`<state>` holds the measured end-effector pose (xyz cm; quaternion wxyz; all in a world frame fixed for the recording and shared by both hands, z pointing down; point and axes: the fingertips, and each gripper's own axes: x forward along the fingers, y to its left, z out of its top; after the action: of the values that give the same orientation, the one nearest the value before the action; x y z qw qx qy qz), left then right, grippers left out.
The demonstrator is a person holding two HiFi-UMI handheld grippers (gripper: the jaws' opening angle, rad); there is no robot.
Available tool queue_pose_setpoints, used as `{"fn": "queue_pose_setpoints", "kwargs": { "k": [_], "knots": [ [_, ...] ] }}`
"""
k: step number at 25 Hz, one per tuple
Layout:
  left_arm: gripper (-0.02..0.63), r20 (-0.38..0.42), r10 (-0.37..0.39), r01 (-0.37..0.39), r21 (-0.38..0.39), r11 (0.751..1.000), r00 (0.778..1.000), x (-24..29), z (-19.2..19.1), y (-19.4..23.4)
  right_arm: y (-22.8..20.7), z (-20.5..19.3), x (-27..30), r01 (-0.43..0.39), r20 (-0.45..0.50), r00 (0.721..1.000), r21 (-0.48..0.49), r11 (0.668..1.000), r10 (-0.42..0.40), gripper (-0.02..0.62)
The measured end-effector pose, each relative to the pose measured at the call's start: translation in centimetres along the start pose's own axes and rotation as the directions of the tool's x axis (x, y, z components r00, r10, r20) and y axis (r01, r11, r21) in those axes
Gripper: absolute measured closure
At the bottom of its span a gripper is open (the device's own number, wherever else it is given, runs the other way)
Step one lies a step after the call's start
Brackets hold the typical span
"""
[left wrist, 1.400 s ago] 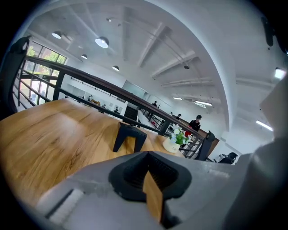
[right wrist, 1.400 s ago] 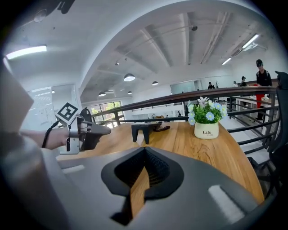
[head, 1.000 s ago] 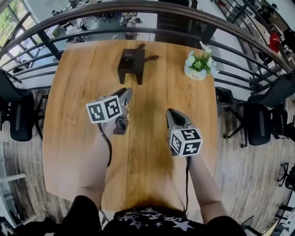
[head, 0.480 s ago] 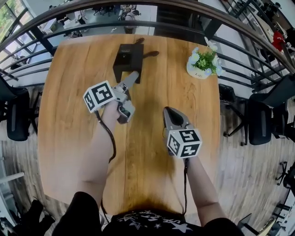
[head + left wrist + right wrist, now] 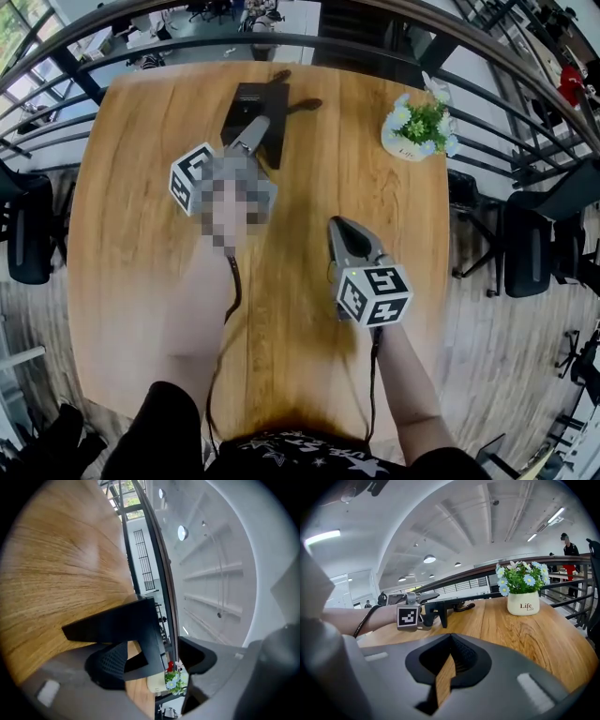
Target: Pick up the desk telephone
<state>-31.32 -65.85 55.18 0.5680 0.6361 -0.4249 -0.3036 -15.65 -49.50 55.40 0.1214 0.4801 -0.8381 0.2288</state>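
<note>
Desk telephone [image 5: 253, 101] sat at the far middle of the table [image 5: 131, 281], long side running away from me, coiled cord [image 5: 307, 105] off its right. Left gripper [image 5: 251, 131], rolled onto its side, was the nearer, right at the phone's near edge. Its jaws had just been opening and stood wide, the black edge in the gap, pads not pressing as far as I could judge. Right gripper [image 5: 339, 232] lay well back, jaws together on nothing. Only legible print: "Life", twice, on the flower pot [image 5: 523, 605].

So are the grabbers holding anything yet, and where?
Nothing is held. The left hand-held gripper has just been opening its jaws; the telephone shows between them, not gripped. The right hand-held gripper is shut and empty.
</note>
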Motion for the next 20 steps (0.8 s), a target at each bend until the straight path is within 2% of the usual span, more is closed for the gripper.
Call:
{"fn": "queue_pose_setpoints", "kwargs": {
  "k": [9, 12, 15, 20],
  "knots": [
    [0.268, 0.078, 0.004, 0.002, -0.083, 0.997, 0.997, 0.7, 0.6, 1.4, -0.5, -0.7, 0.1, -0.017, 0.01, 1.0, 0.001, 1.0, 0.017, 0.595],
    [0.268, 0.086, 0.031, -0.023, -0.093, 0.995, 0.996, 1.1, 0.6, 2.0, -0.6, -1.0, 0.1, -0.02, 0.011, 1.0, 0.009, 1.0, 0.02, 0.595],
    [0.362, 0.11, 0.085, -0.072, -0.114, 0.991, 0.99, 1.1, 0.9, 2.6, -0.7, -1.0, -0.1, -0.026, 0.002, 1.0, 0.017, 1.0, 0.026, 0.595],
    [0.382, 0.097, 0.102, -0.091, -0.118, 0.989, 0.99, 1.7, 1.2, 2.2, -1.7, -0.4, -0.4, -0.019, 0.0, 1.0, 0.037, 0.999, 0.019, 0.595]
  ]
}}
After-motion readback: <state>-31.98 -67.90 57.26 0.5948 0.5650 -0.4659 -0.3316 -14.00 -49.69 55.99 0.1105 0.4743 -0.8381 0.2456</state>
